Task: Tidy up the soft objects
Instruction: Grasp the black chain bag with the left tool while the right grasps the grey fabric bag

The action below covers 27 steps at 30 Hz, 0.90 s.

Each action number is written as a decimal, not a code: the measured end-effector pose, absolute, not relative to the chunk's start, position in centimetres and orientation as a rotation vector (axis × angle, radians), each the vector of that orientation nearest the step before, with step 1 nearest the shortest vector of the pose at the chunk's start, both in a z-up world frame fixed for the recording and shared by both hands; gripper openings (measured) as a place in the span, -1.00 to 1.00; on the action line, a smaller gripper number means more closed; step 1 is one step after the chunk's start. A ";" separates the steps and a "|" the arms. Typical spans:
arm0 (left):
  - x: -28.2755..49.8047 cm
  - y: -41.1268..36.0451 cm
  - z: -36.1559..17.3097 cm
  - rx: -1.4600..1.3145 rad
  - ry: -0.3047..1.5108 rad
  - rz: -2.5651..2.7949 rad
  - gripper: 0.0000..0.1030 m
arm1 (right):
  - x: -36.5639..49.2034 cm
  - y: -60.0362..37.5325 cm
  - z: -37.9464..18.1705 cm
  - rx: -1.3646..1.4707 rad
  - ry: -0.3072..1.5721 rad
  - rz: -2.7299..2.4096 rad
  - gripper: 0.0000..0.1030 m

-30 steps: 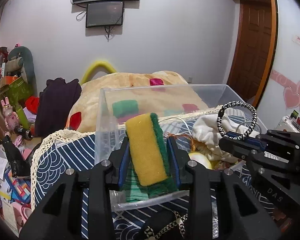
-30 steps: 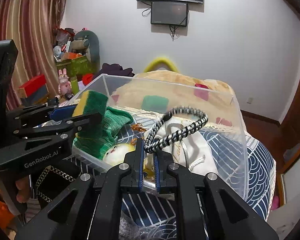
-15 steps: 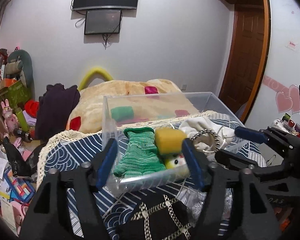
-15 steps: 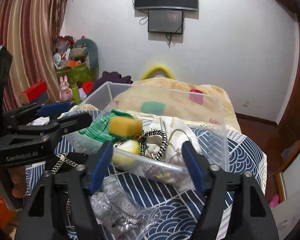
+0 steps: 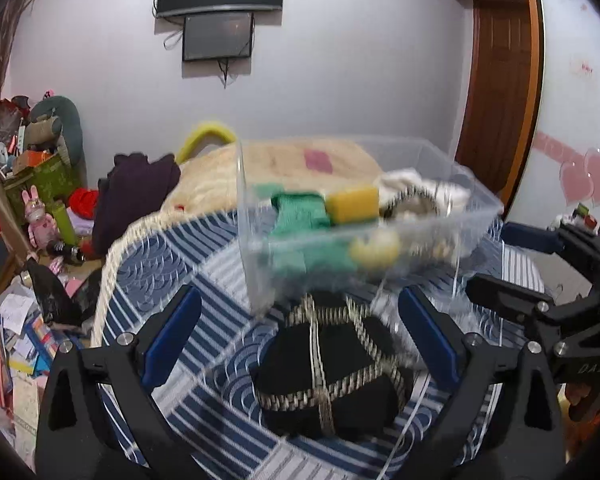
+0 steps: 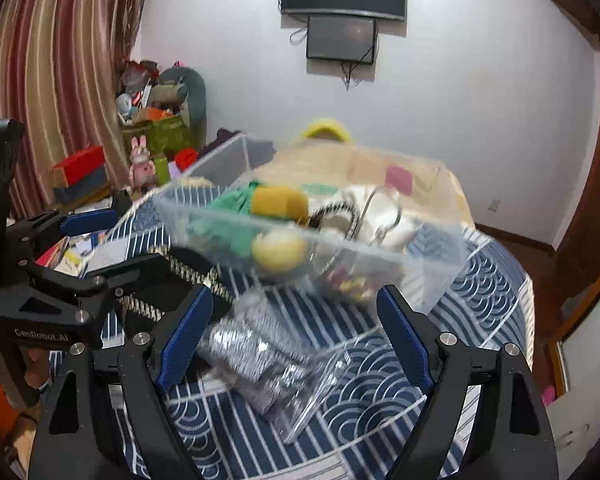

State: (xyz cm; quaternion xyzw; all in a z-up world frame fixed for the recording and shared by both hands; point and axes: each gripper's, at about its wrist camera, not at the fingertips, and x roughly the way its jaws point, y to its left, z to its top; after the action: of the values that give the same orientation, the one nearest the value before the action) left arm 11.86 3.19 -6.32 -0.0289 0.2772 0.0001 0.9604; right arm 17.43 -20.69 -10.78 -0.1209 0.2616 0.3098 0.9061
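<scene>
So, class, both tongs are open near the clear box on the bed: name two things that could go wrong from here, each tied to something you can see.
1. The black bag has a loose chain strap lying below the open left tongs; grabbing only the chain could leave the bag dangling.
2. The clear box is already heaped with the yellow sponge, green cloth and white cloth; adding more could spill something over the rim.
</scene>
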 end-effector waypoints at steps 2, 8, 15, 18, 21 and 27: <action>11.7 3.1 -7.4 -0.055 0.592 -0.004 0.94 | 17.3 -20.6 -11.9 -0.259 0.564 0.639 0.60; 11.2 2.9 -10.5 -0.069 0.667 -0.008 0.94 | 18.0 -21.5 -14.2 -0.206 0.652 0.652 0.59; 10.8 3.5 -12.1 -0.138 0.678 -0.048 0.50 | 18.6 -21.5 -15.7 -0.168 0.724 0.689 0.31; 10.6 3.1 -12.6 -0.133 0.703 -0.090 0.16 | 18.5 -21.8 -15.6 -0.162 0.710 0.680 0.07; 10.7 2.8 -13.0 -0.116 0.712 -0.097 -0.12 | 18.2 -22.1 -15.5 -0.157 0.700 0.679 -0.17; 10.1 1.9 -12.6 -0.073 0.683 -0.099 -0.42 | 17.3 -23.0 -14.7 -0.156 0.654 0.663 -0.40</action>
State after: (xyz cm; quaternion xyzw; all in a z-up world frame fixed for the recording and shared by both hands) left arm 10.06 1.89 -12.57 -0.0359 0.3345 -0.0487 0.9404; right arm 17.33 -23.03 -14.72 -0.0752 0.3148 0.3195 0.8906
